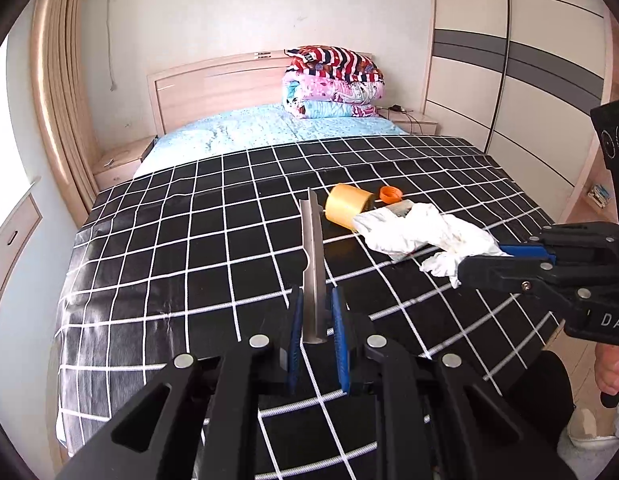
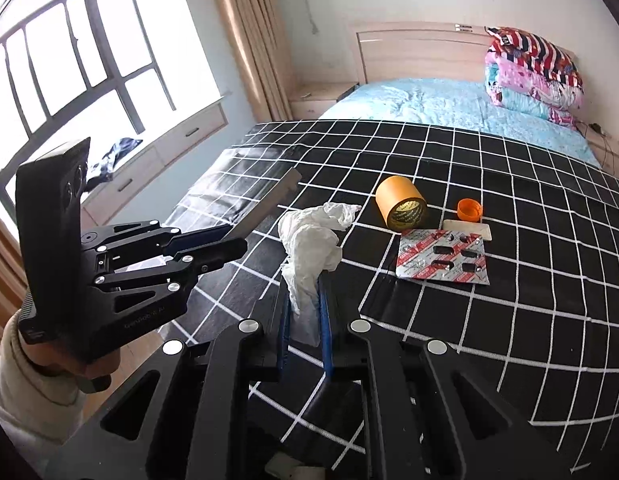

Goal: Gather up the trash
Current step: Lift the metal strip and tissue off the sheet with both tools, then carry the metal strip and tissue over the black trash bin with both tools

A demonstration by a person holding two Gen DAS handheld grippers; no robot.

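My left gripper (image 1: 317,320) is shut on a long grey metal strip (image 1: 312,264) that sticks out forward above the black checked cloth (image 1: 189,248). In the right wrist view the left gripper (image 2: 233,242) shows at the left, a hand holding it, with the strip (image 2: 269,200) in its jaws. My right gripper (image 2: 305,304) is shut on a crumpled white tissue (image 2: 309,248), lifted off the cloth. From the left wrist view the right gripper (image 1: 485,264) enters from the right with the tissue (image 1: 409,232) hanging from it.
On the cloth (image 2: 509,320) lie a yellow tape roll (image 2: 401,202), an orange cap (image 2: 469,209), a small white piece (image 2: 467,229) and a silver-red blister pack (image 2: 443,258). Folded quilts (image 1: 333,80) are stacked by the headboard. A wardrobe (image 1: 509,60) stands right, a window (image 2: 69,60) left.
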